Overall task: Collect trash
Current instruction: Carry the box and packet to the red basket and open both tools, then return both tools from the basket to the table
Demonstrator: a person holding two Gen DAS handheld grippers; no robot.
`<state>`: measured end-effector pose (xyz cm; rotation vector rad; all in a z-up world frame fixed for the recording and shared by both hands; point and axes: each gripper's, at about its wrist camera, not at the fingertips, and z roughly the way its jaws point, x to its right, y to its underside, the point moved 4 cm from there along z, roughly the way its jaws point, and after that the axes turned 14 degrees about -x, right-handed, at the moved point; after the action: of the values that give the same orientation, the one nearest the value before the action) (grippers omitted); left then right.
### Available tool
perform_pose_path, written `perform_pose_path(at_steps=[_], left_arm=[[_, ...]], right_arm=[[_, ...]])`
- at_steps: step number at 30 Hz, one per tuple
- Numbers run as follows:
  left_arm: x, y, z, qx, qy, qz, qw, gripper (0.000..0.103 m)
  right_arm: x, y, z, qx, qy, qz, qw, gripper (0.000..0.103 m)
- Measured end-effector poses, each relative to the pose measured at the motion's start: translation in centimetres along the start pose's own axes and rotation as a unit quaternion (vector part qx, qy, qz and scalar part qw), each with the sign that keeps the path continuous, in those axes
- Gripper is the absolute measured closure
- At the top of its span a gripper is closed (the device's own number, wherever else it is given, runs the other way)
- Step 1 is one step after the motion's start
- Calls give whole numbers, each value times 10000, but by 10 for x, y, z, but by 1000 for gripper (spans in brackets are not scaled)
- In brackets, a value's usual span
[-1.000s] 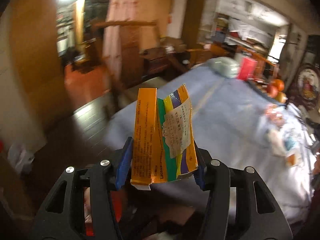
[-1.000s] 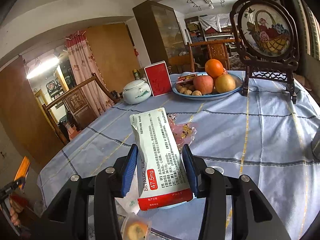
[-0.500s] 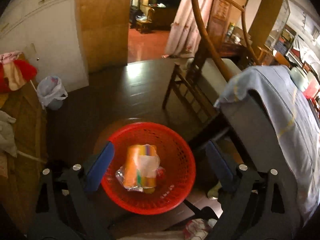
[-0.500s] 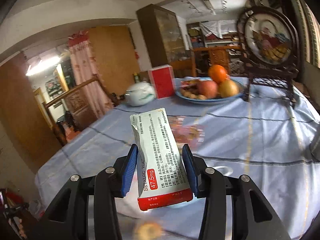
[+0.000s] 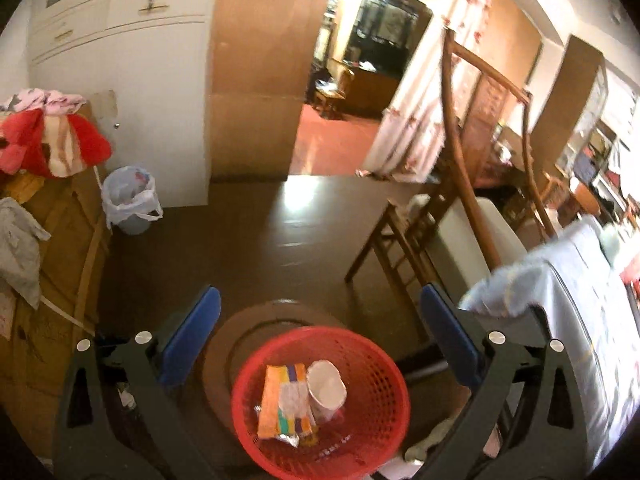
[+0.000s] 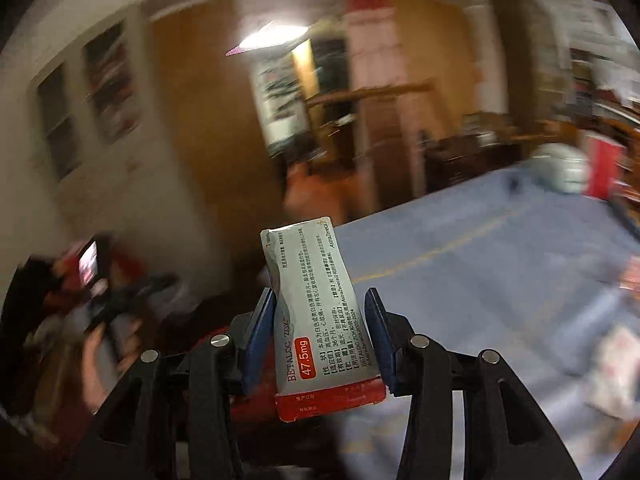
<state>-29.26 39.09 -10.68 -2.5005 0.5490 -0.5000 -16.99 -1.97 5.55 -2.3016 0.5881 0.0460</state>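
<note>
Left wrist view: left gripper hangs over a red basket on the dark floor. Fingers stand wide apart and are opening; nothing lies between them. Inside the basket: an orange carton lying flat, a white cup tilted against it, some clear wrap under both. Basket's near rim is cut off by the lower frame edge. A round dark shape behind the basket is hard to identify. Right of the basket, the bench with its blue cloth runs out of frame, edge blurred; a wooden chair stands beside it. A lined bin sits by the white cabinet at far left; clothes are heaped on a brown piece of furniture, partly cropped.

Right wrist view: heavily motion-blurred; only the gripper and its load are sharp. Right gripper clamps a white packet with a red bottom band, held upright, fingers pressing on both long edges. Print reads "BETALOC" and "47.5mg". Behind it the bench shows as a blue smear; items on it cannot be made out. At lower left, a hand and dark shapes, probably the other gripper, too smeared to confirm.
</note>
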Motion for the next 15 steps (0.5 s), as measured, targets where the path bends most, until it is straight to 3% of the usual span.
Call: perform_pose_path(at_steps=[4,5,7,9,15], left_arm=[[-21,-9,3,155,-223,-268,9993,7],[-26,-11,3,182,-277,-319,9989,7],[-33,-12,3,217,-343,-378,9985,7],[-37,-13,3,246,-368,-403,9982,7],[-26,-7,12,98,-194,-308,9993,7]], right_arm=[[-61,-17,59,-530,-524,-465,9961,55],[-72,-18,67,-605,-559,-515,9953,43],[-82,-22,79,-668,-617,-503,9946,36],[-82,-21,80,-719,-670,-521,9938,36],[-49,-16,59,-549,-236,-326,9977,36]])
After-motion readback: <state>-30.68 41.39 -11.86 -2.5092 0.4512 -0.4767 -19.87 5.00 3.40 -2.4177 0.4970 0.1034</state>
